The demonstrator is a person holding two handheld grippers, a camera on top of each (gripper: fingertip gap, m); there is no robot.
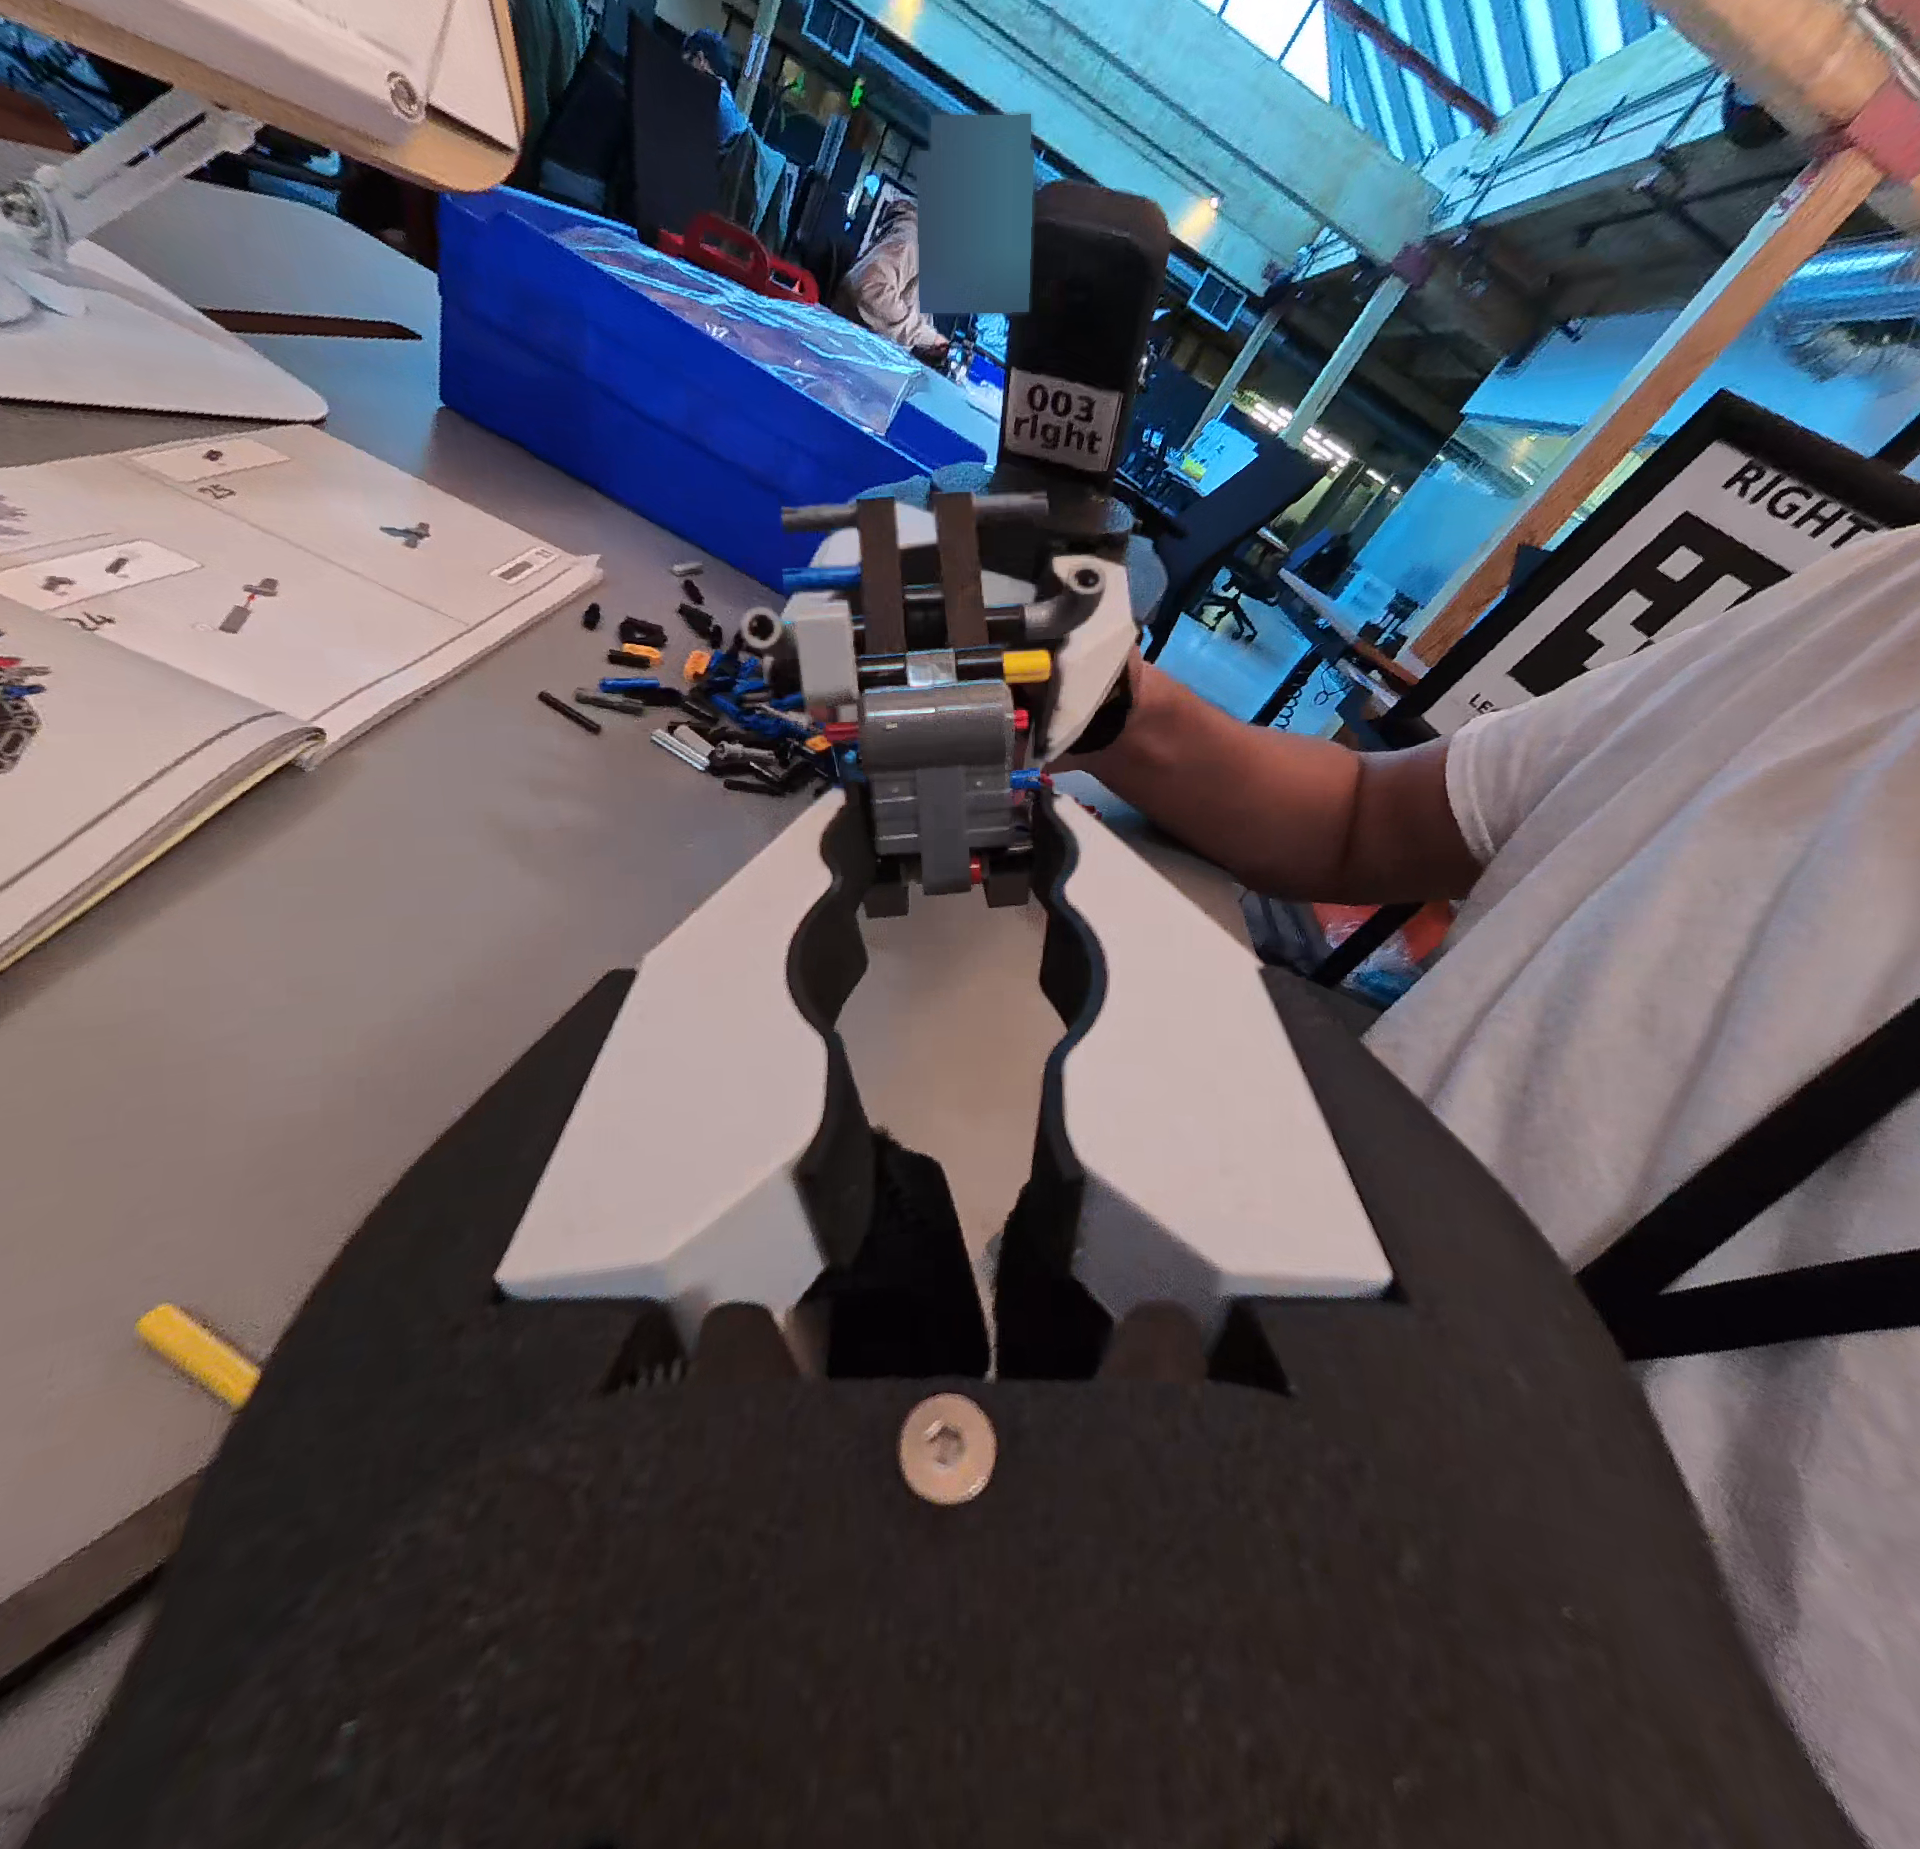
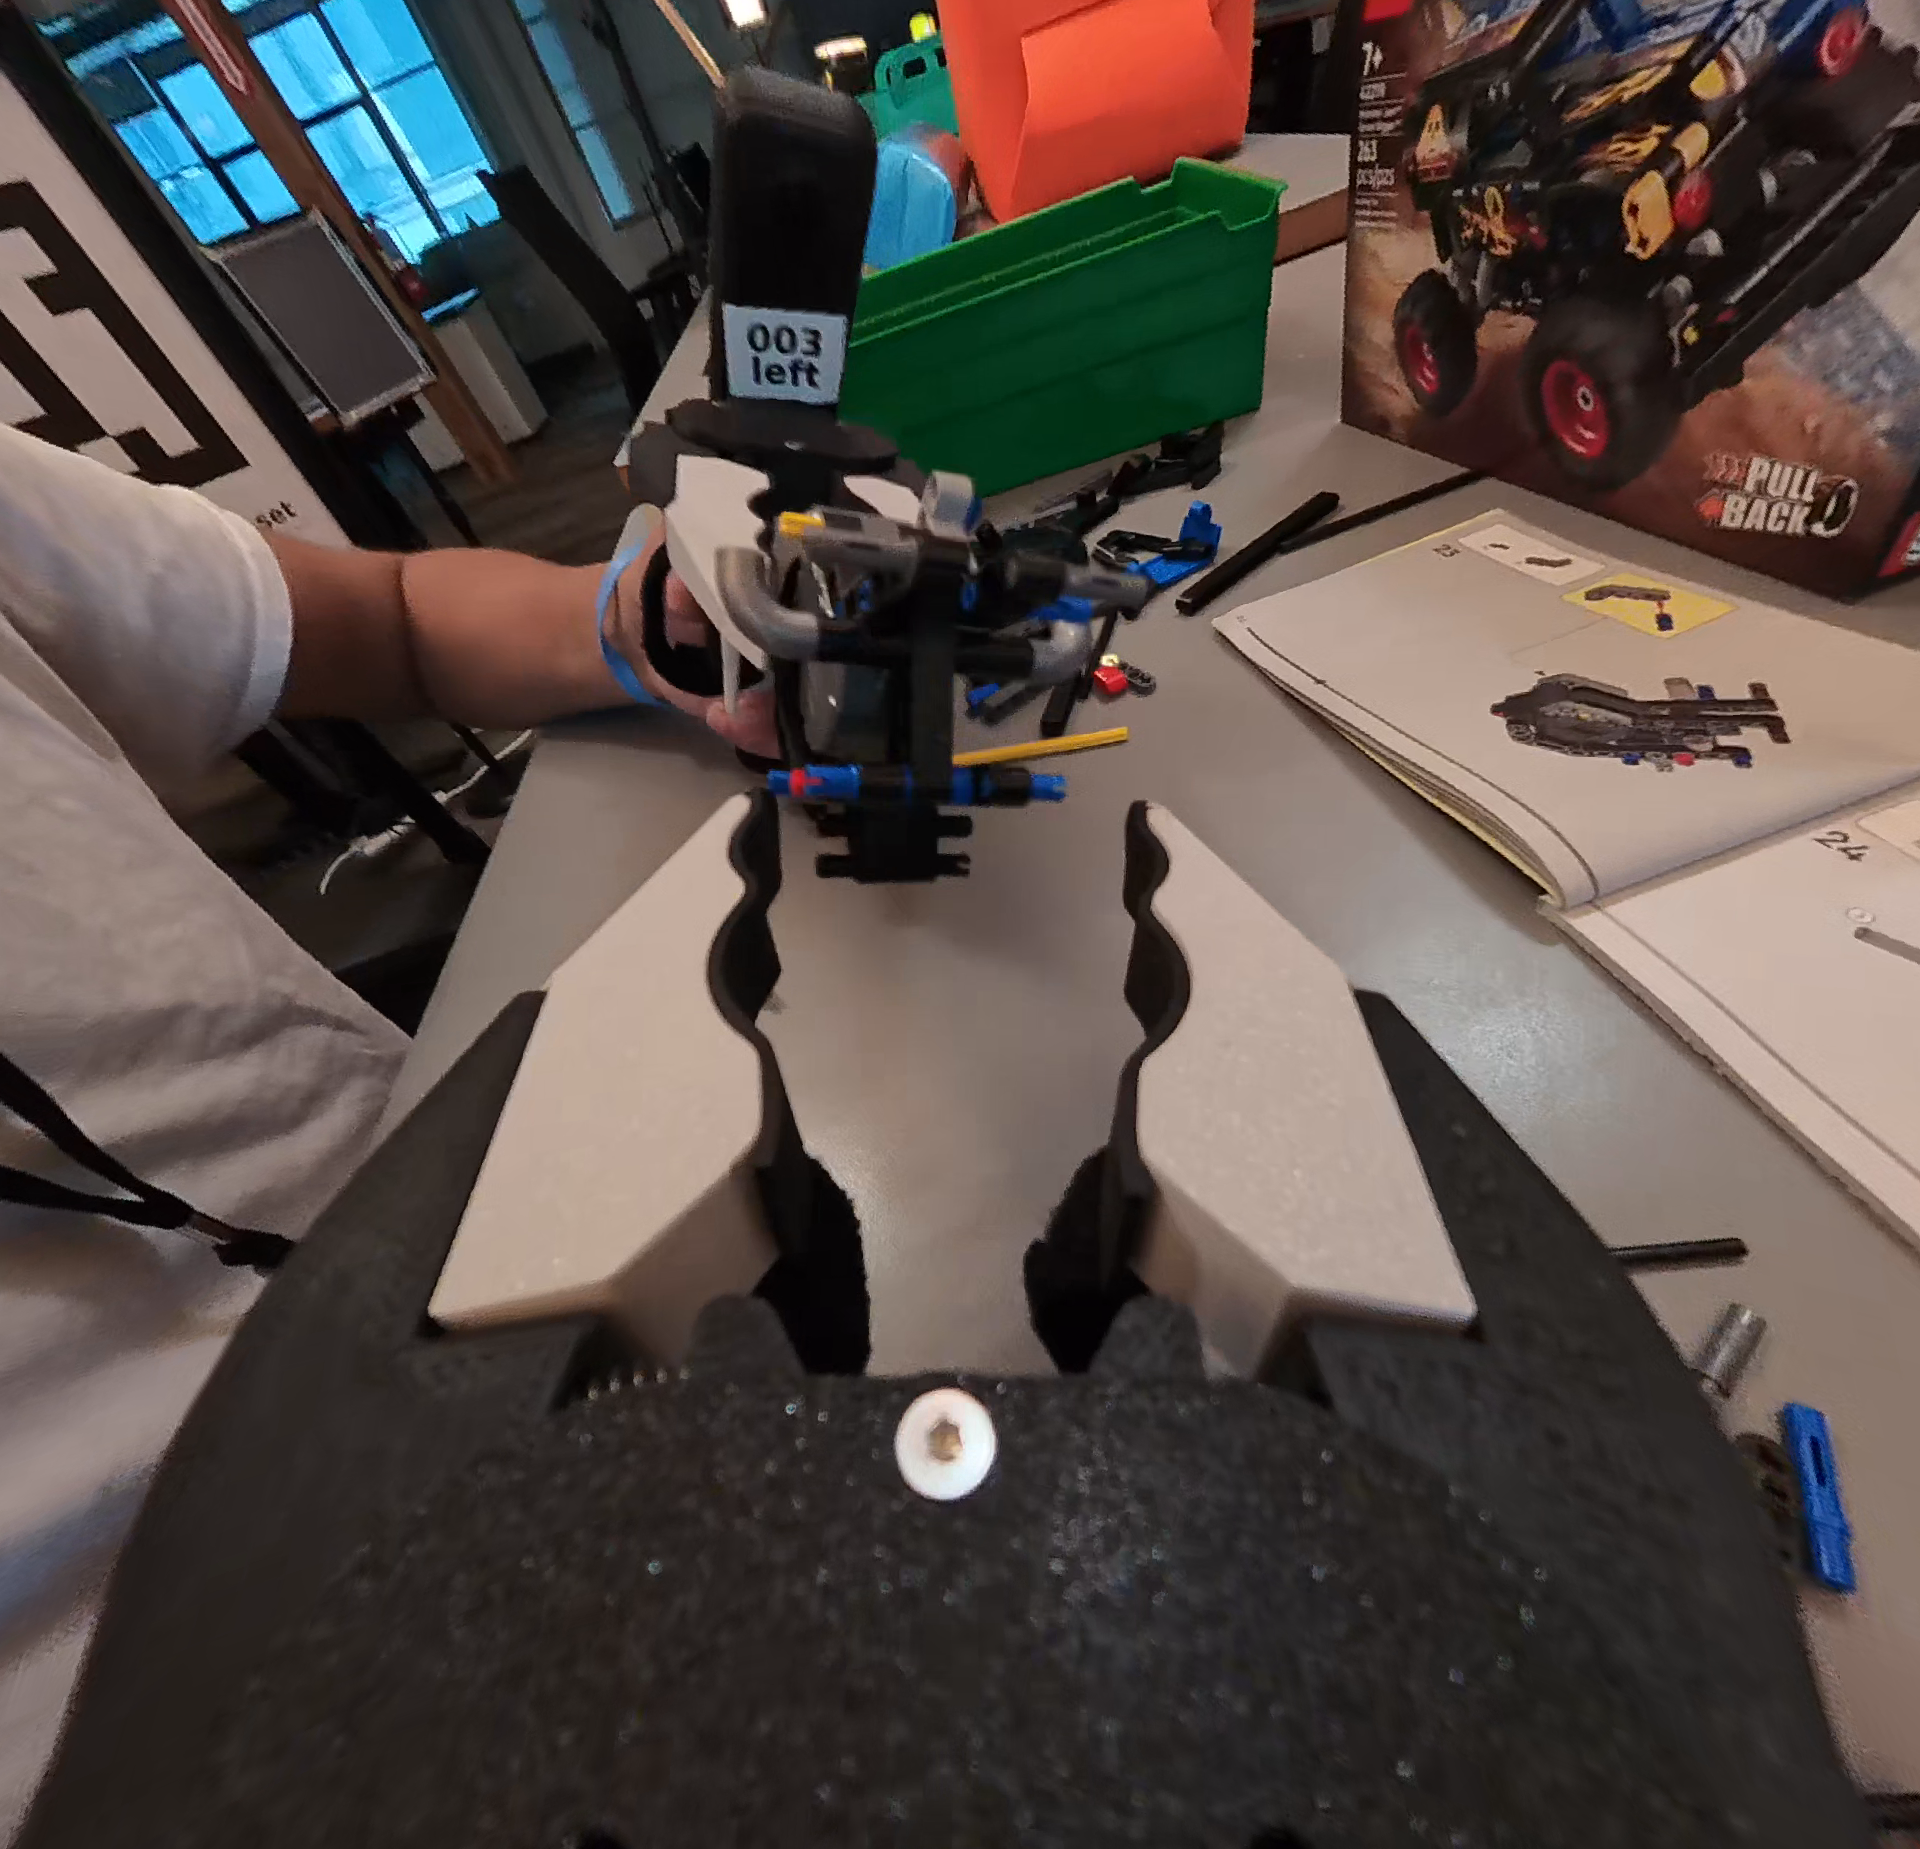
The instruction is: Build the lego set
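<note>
Closest in, the left gripper (image 1: 940,843) has its white fingers pinched onto the half-built lego model (image 1: 930,719), gripping the grey and black end of it and holding it up off the grey table (image 1: 436,968). From the other side, the right gripper (image 2: 940,833) is spread wide with nothing in it, hanging just short of the model's bottom row of blue pins (image 2: 914,783), not touching as far as I can tell.

A yellow piece (image 1: 197,1354) sits on the table right by the left gripper's body, and a blue piece (image 2: 1818,1498) plus a small silver tube (image 2: 1730,1344) lie next to the right one.

A bit further out there's a scatter of loose parts (image 1: 707,698), mostly black and blue, and the open instruction booklet (image 1: 239,594) lying flat.

Behind that, a blue bin (image 1: 644,386) on one side, a green bin (image 2: 1060,334) on the other, and the set's box (image 2: 1621,230) standing upright at the back.
</note>
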